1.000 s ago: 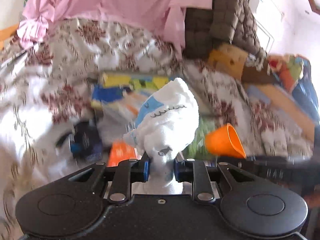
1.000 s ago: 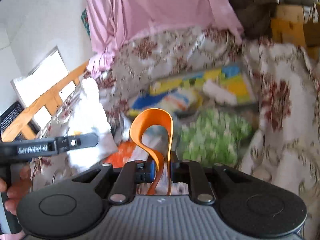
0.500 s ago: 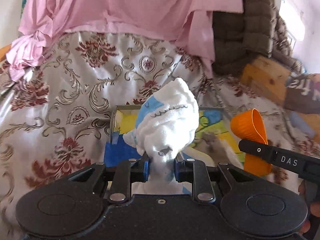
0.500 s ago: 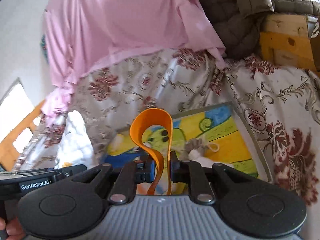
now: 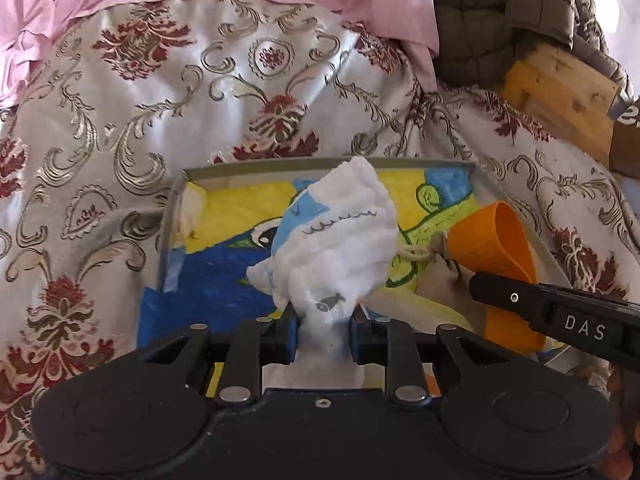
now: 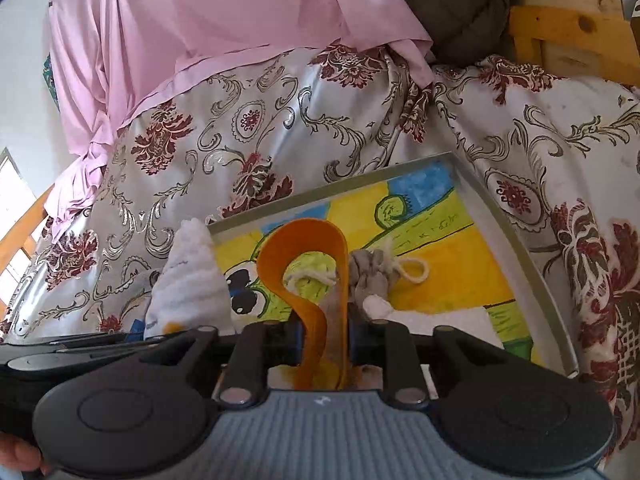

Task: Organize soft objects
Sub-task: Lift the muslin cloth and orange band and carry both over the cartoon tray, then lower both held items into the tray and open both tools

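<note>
Floral bedspread (image 5: 168, 128), painted tray (image 5: 472, 165) on it, pink cloth (image 6: 208, 28) behind.

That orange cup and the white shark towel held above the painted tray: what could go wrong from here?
1. The right hand-held gripper is opening on the squashed orange cup; it could spring out, bounce and roll off the tray.
2. The cup may land on the grey drawstring pouch already in the tray and tip.
3. The left hand-held gripper, its jaws opening, pinches only the bottom of the white shark towel, which could flop past the tray's edge.
</note>
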Tool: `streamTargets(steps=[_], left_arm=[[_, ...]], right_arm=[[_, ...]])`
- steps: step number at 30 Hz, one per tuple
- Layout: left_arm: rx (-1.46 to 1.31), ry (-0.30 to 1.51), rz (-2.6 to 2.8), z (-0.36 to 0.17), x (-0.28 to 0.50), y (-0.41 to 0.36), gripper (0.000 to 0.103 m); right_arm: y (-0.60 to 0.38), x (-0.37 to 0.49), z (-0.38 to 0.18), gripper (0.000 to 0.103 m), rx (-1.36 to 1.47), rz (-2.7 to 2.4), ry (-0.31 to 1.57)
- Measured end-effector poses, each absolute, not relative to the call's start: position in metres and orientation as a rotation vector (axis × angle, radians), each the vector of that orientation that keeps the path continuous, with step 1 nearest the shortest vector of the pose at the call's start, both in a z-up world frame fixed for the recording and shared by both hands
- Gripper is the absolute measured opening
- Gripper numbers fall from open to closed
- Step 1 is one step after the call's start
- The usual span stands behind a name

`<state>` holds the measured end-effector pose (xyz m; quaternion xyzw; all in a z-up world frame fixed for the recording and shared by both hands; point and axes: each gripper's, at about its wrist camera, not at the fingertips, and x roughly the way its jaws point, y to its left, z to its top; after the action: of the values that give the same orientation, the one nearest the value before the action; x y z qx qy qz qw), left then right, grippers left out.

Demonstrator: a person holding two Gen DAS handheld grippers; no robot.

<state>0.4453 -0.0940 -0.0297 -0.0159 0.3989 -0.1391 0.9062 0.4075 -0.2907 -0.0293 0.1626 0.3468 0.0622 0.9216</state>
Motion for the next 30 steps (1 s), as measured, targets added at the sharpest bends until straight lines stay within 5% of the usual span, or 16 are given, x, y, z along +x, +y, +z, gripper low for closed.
streamTargets(steps=[6, 11, 30], left_arm=[[-0.048, 0.828, -0.271, -0.028, 0.444, -0.092, 0.032], [-0.054, 0.81, -0.25, -0.02, 0.437, -0.088, 0.052], [-0.144, 0.497, -0.153, 0.081, 0.33, -0.062, 0.095]], right_arm=[[-0.291, 0.404, -0.027, 0.033, 0.32, 0.122, 0.704], [-0.291, 0.397, -0.016, 0.049, 0.297, 0.122, 0.665], [-0.315, 0.282, 0.083, 0.095, 0.316, 0.089, 0.364]])
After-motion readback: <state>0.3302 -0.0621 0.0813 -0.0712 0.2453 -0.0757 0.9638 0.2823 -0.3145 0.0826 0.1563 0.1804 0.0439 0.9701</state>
